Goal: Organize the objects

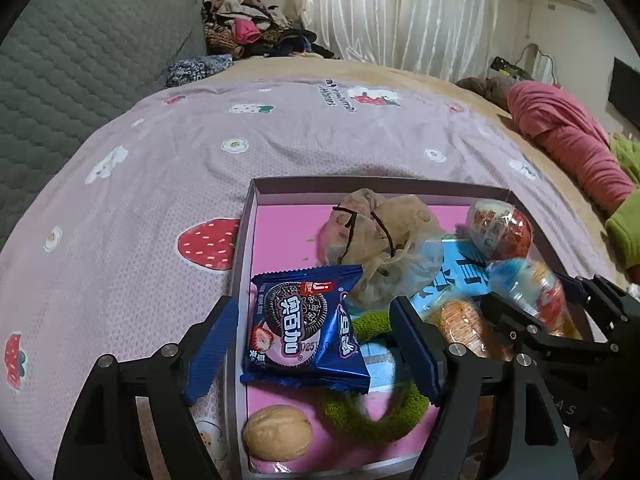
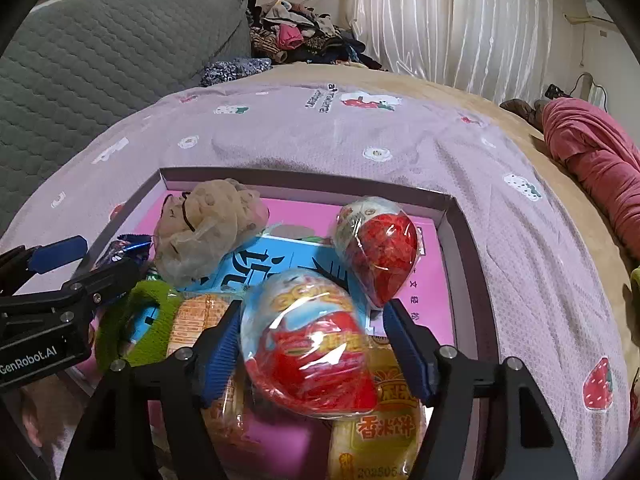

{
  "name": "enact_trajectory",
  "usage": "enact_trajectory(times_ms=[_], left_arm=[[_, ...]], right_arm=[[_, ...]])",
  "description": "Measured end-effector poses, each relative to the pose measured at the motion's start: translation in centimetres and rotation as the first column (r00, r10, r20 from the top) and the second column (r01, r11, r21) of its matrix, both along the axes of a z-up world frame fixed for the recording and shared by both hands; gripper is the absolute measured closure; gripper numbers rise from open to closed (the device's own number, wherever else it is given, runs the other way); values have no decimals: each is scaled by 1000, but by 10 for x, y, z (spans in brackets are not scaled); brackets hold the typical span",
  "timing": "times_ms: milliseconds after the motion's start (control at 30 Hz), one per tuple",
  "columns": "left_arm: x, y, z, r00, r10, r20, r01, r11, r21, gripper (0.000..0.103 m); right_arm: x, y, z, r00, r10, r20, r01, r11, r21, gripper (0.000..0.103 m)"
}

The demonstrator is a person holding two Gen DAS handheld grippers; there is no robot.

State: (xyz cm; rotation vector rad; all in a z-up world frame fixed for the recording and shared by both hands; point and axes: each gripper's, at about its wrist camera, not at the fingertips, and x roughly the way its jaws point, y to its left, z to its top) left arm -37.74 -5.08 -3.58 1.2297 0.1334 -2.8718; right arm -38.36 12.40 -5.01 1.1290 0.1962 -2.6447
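A shallow box (image 1: pixel 245 240) with a pink floor lies on the bed. My left gripper (image 1: pixel 316 346) is open over its left part. A blue cookie packet (image 1: pixel 304 328) lies between the pads, and neither pad touches it. My right gripper (image 2: pixel 313 356) is open too. A wrapped red and blue toy egg (image 2: pixel 308 344) sits blurred between its fingers, with a small gap on each side. The egg rests on yellow rice-cracker packets (image 2: pixel 380 424). In the left wrist view the right gripper (image 1: pixel 540 300) is at the right, around that egg (image 1: pixel 528 292).
Also in the box are a mesh pouch (image 1: pixel 380 240), a second wrapped egg (image 2: pixel 376 248), a green scrunchie (image 1: pixel 372 416), a walnut (image 1: pixel 278 432) and a blue booklet (image 2: pixel 280 264). A lilac strawberry sheet (image 1: pixel 160 184) surrounds the box. Pink bedding (image 1: pixel 568 140) lies at the right.
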Motion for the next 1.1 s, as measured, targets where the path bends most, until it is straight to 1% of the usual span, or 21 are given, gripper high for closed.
enact_trajectory(times_ms=[67,200,300,367,433,500,533,600,700,767,833,867,933,1033,1100], left_arm=[[0,-1,1,1000,0,4,0,1000,2,24],[4,-3,5,1000,5,1,-5,1000,6,24],[8,-4,11,1000,-9,-6,9,999,31,23],[11,-4,15,1000,-12,-11,13,999,33,22],[13,-3,18,1000,-8,-18,9,999,30,21],[14,-3,21,1000,-2,-24,3,1000,31,18],[14,-3,22,1000,3,-29,-2,1000,28,12],[15,-3,24,999,15,-37,-14,1000,24,12],[18,-5,29,999,22,-50,-20,999,36,12],[20,-5,32,998,25,-52,-23,999,37,12],[23,-4,35,998,25,-60,-23,999,30,12],[27,-3,38,998,23,-66,-21,1000,23,12],[33,-1,43,998,24,-64,-24,1000,7,12],[49,1,58,996,32,-86,-33,999,-12,12],[61,0,70,993,33,-117,-34,999,-3,12]], right_arm=[[2,0,1,1000,7,-2,-7,1000,-2,28],[5,-1,4,1000,16,-6,-16,1000,-3,28],[8,0,8,1000,20,-8,-20,1000,-11,28],[11,1,12,1000,22,-18,-22,1000,-13,27],[14,3,18,999,14,-37,-15,1000,-12,24],[16,4,23,999,7,-51,-8,1000,-18,21],[18,5,26,998,5,-58,-6,1000,-20,20],[20,6,30,998,0,-68,-1,1000,-24,19],[24,9,37,997,-6,-83,2,999,-47,19],[27,11,43,995,-19,-101,13,998,-63,16],[32,12,49,992,-26,-120,17,997,-77,9],[35,15,53,991,-32,-130,21,996,-90,8],[43,19,60,989,-37,-145,20,993,-120,3],[54,25,75,983,-59,-172,28,984,-178,1],[61,27,85,983,-68,-169,37,983,-182,1]])
